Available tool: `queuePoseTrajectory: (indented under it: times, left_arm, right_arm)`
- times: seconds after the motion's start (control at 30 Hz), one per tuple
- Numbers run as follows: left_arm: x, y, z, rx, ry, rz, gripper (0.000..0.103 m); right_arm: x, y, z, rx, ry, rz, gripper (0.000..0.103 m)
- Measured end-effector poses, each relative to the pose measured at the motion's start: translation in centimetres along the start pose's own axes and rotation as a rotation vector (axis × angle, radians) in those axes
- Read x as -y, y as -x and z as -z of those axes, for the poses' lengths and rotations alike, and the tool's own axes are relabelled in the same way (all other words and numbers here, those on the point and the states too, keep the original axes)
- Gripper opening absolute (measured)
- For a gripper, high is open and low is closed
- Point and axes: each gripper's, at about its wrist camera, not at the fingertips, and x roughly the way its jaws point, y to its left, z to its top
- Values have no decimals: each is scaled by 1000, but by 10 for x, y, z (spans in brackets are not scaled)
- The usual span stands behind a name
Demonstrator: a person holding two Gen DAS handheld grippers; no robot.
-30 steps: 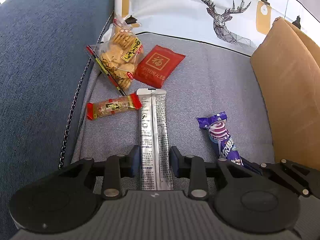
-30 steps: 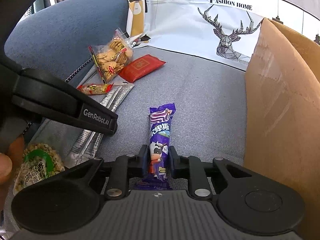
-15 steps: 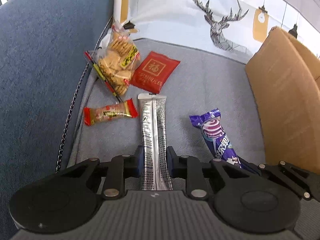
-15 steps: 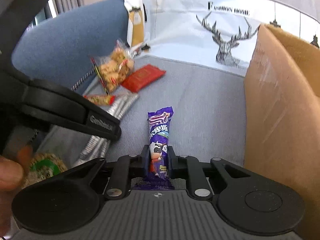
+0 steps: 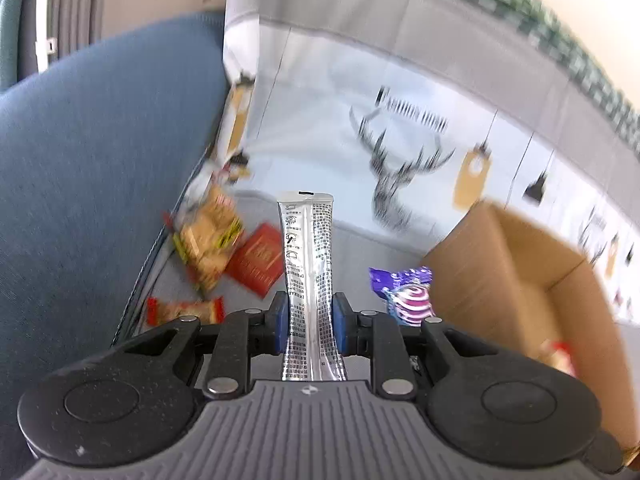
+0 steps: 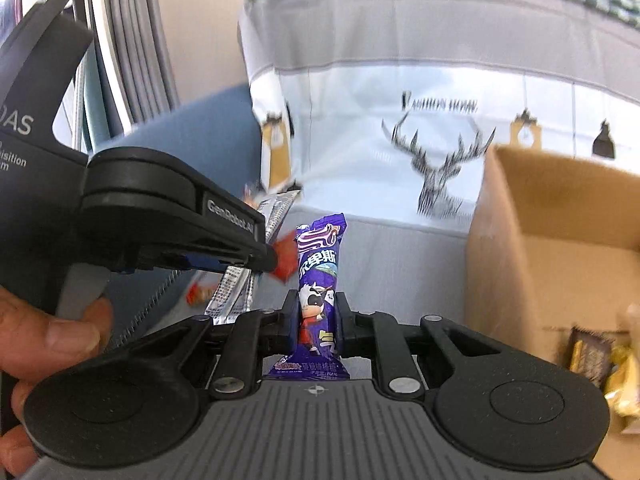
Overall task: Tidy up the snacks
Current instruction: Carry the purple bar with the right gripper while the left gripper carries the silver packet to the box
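My left gripper [image 5: 307, 322] is shut on a long silver sachet [image 5: 307, 264] and holds it upright above the grey sofa seat. My right gripper [image 6: 318, 322] is shut on a purple candy bar [image 6: 318, 276] and holds it up too; that bar also shows at the right of the left wrist view [image 5: 404, 294]. An open cardboard box [image 6: 560, 264] stands to the right, with several wrapped snacks in its bottom [image 6: 592, 354]. The silver sachet shows behind the left tool in the right wrist view [image 6: 236, 284].
On the seat lie a bag of biscuits [image 5: 208, 246], a flat red packet [image 5: 258, 260] and a small red-ended snack bar [image 5: 184, 310]. A blue sofa arm [image 5: 92, 168] is on the left. A deer-print cushion [image 6: 420, 136] stands behind. The left tool body [image 6: 140, 216] is close beside my right gripper.
Both grippers rose off the seat, each carrying its snack. The views tilted up, and the inside of the box came into sight.
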Motion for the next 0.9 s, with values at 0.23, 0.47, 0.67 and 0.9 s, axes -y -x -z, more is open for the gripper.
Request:
queuePoseTrajectory:
  times: [0.23, 0.47, 0.67, 0.9]
  left_arm:
    - [25, 30, -8, 87, 39, 82, 25]
    - [72, 35, 1, 104, 8, 185, 25]
    - [116, 38, 16, 125, -39, 285, 25]
    - [166, 43, 39, 155, -123, 386, 25]
  right_arm:
    - [16, 49, -19, 142, -7, 24, 17]
    - [55, 87, -26, 215, -7, 92, 17]
    - [97, 106, -31, 263, -42, 192, 17]
    - [135, 128, -27, 336, -92, 325, 17]
